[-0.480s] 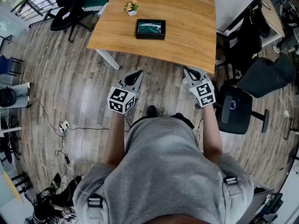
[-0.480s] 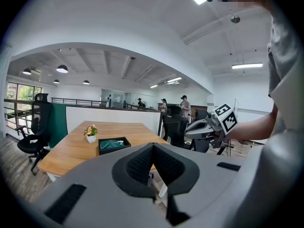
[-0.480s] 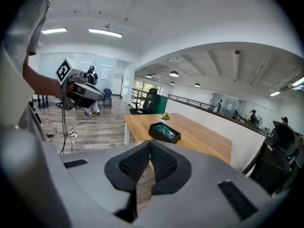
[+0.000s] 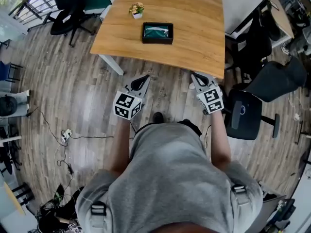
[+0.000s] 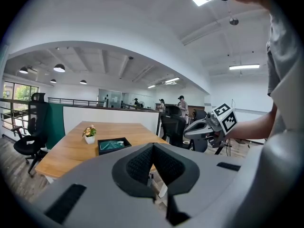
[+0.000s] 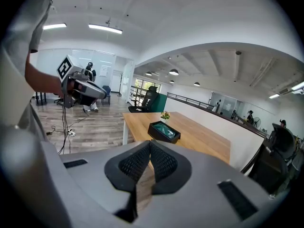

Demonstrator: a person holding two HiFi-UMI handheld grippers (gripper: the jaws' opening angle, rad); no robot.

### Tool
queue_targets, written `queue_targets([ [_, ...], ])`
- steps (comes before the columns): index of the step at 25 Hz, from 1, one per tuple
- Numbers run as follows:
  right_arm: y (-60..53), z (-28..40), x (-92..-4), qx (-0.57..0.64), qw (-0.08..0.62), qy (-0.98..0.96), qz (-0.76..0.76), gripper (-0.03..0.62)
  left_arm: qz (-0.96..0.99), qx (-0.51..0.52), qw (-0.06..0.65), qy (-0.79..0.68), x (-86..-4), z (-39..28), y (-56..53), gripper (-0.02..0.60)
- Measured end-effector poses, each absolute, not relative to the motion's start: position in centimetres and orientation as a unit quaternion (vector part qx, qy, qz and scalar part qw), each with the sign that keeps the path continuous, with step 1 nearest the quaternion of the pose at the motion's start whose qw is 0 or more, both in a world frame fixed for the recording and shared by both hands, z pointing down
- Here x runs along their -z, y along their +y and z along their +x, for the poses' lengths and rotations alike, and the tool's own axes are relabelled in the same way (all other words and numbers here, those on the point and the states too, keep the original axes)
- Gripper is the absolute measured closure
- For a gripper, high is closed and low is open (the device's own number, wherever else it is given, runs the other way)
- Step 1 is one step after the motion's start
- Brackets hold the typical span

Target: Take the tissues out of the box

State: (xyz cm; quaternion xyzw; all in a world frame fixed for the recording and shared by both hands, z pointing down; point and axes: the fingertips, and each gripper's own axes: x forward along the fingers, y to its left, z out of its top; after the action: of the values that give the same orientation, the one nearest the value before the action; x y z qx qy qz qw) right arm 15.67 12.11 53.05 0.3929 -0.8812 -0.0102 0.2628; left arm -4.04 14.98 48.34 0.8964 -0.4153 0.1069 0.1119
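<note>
Holding both tools out in front of my chest, I have the left gripper [image 4: 144,76] with its jaws pressed together. Its ribbed black pads [image 5: 137,165] meet along one seam with nothing caught between them. The right gripper [image 4: 194,74] is closed the same way, pad flat against pad, and it is empty too. Each one carries its marker cube just above my hand, and both noses tip a little downward. The two grippers are level with each other and well apart. They hang over the wooden floor [image 4: 73,81], just short of the near edge of the table [image 4: 199,38], so neither is above the tabletop.

Further out, the black tissue box [image 4: 157,41] sits flat on that light wooden tabletop, left of centre and well apart from both grippers. Its top is open, and the teal-green tissues [image 4: 157,31] lie inside it (whether any sheet sticks up past the rim I cannot tell). Neither gripper is touching the box. A small potted plant [image 4: 137,8] in a white pot stands just beyond the box and to its left, near it but not touching.

Off to my right, a black office chair [image 4: 245,113] stands beside the table's near corner. To my left, a power strip [image 4: 65,130] lies on the floor with cables trailing from it. Beyond the table, the gripper views show a white partition wall and a few people in the distance under ceiling lamps
</note>
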Motion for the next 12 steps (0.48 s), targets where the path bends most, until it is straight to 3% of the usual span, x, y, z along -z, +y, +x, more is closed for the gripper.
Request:
queue_targets([
  [12,12.0,12.6,-52.9,0.030,0.267,-0.886,0.377,0.588,0.914,-0.107,0.117,-0.374,-48.7,-4.4,15.4,0.563],
])
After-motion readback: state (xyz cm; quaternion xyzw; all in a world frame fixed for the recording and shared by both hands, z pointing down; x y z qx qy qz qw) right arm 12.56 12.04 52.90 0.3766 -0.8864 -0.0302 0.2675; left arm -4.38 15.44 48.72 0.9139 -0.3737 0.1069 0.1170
